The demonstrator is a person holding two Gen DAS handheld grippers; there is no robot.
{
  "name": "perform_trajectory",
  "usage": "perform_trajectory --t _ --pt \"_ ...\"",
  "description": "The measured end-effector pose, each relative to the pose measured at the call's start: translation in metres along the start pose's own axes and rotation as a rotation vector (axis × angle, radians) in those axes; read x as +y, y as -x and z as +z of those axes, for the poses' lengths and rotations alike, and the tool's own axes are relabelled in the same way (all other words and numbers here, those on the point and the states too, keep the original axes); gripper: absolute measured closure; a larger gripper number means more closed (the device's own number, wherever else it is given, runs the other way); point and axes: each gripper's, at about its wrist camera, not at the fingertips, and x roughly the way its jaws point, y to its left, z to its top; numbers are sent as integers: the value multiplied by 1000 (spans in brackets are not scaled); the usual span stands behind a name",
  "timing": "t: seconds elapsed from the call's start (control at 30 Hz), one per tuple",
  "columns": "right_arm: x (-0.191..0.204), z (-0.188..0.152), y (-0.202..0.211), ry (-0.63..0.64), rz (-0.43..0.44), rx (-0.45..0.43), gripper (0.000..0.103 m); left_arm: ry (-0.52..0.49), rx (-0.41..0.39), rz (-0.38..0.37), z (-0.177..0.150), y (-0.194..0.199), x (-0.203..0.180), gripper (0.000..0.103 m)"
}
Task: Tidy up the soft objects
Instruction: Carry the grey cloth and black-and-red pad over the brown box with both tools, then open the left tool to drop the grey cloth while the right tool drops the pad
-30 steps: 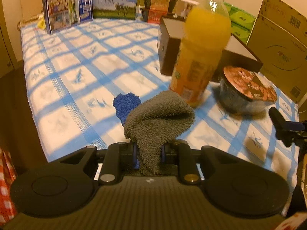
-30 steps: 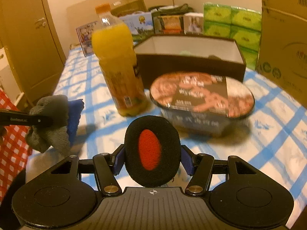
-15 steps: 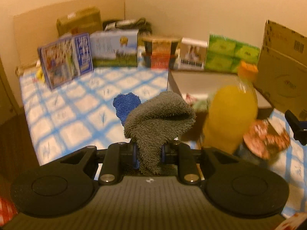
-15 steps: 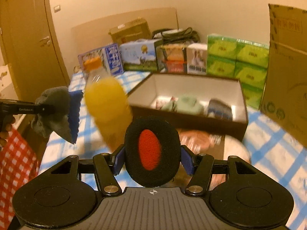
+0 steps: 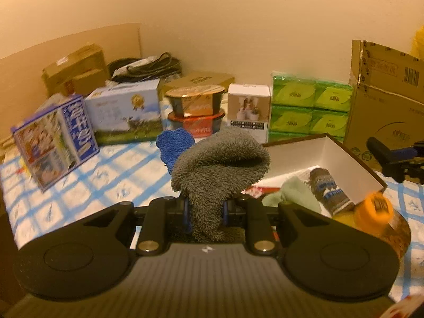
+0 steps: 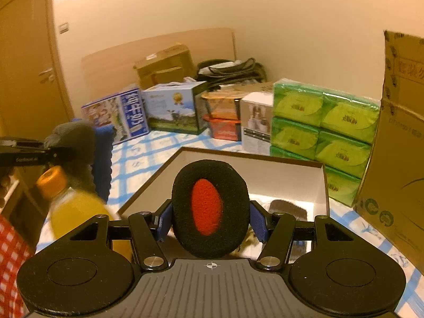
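Both my loads have risen and advanced over the open box. Left tongs grip the grey-and-blue towel; right tongs clamp the ear pad, high to clear the near bottle.

The left tool is matt black ribbed plastic with small shiny metal pins, and it pinches a grey sock of shaggy, looped terry cloth beside a rough blue cloth. The right tool clamps a foam ear pad, coarse black sponge around a red mesh centre. A checked cloth covers the worktop, the open box has smooth white card inside, and the green tissue packs shine in glossy plastic film.
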Motion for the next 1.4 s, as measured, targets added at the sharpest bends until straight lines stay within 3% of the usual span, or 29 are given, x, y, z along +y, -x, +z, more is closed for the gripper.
perform_trajectory --t 0.3,0.7,1.27,1.4 --pt "-25 18 -44 -26 -40 38 43 -48 -12 -40 34 -47 -16 83" --pt "-36 23 -72 -17 -61 59 43 -139 -8 -122 44 -91 -37 83" --pt "-57 28 -120 -33 -51 122 43 -285 139 -214 34 -173 -61 83" --pt "-60 27 -127 -37 -54 136 43 -303 155 -204 31 -186 -68 71"
